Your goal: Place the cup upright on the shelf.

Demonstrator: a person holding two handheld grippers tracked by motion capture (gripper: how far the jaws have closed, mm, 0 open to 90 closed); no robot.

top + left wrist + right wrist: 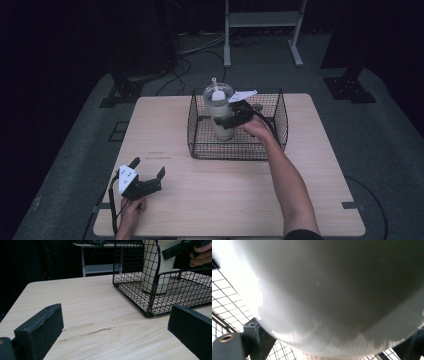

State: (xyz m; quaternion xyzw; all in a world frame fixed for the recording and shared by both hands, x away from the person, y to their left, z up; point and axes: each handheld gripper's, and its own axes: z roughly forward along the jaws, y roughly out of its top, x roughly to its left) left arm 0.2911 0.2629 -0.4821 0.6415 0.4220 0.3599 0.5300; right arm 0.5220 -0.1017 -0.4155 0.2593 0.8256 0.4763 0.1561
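Left gripper (148, 172), jaws spread and empty, rests on the table (225, 200) well short of the wire basket (237, 150); inside the basket, the right gripper (227, 120) clasps an upright cream tumbler (220, 112).

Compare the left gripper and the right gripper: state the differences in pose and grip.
The left gripper is open and holds nothing; the right gripper is shut on the cream tumbler. The left rests low over the bare table; the right reaches into the wire basket. Both are black, each held in a hand.
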